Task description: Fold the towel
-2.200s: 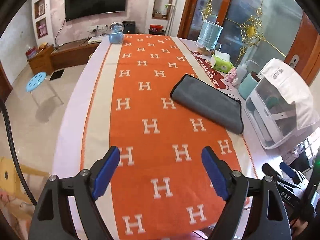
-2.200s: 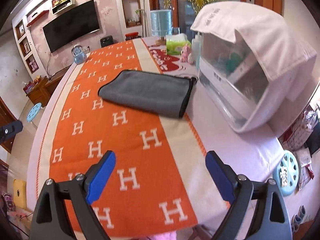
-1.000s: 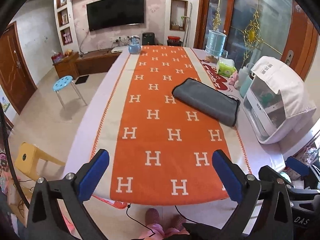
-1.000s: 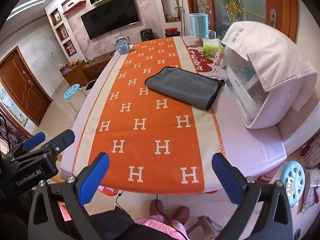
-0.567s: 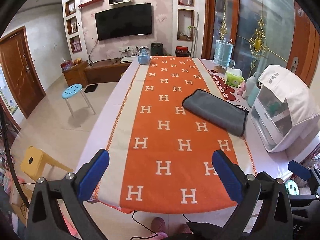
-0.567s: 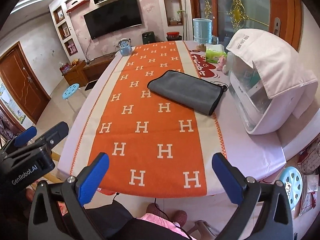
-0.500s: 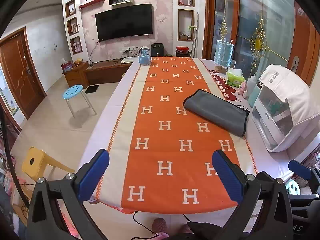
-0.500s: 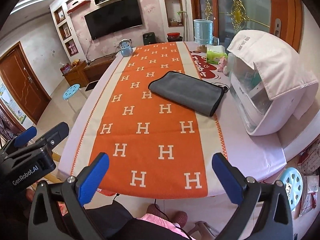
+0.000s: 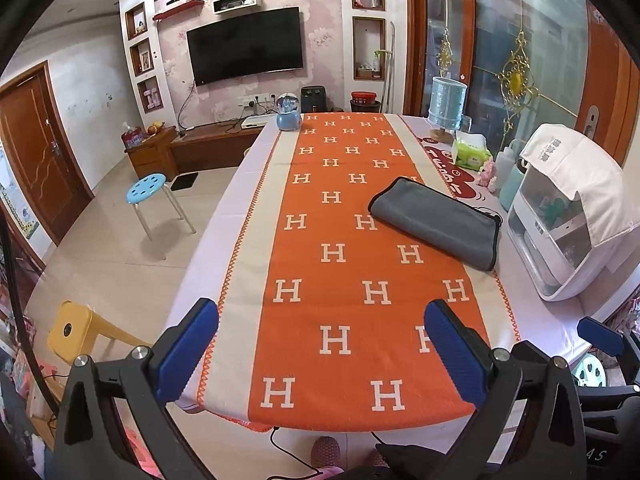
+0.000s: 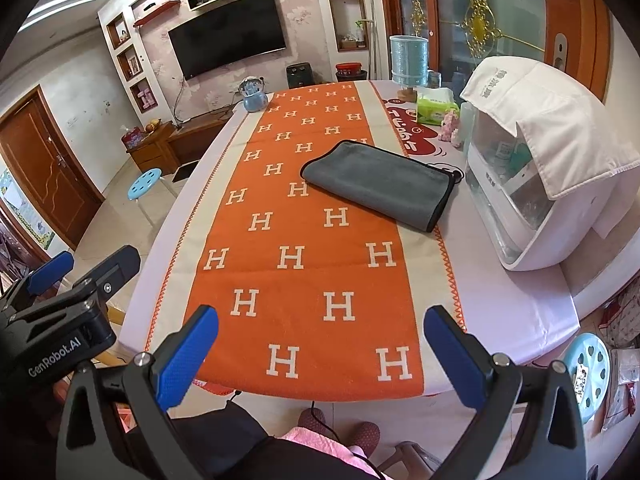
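Our fingers [image 9: 188, 344] on both the left gripper [image 9: 320, 340] and right gripper [image 10: 320, 344] are spread wide, holding nothing, hovering off the table's [image 10: 500, 304] near end. On its orange runner [image 10: 304, 256] the grey towel [image 10: 380, 184] lies folded, well apart from us, near the white box [image 10: 536, 184]. Reaching back, we risk dragging it open or bumping the box.
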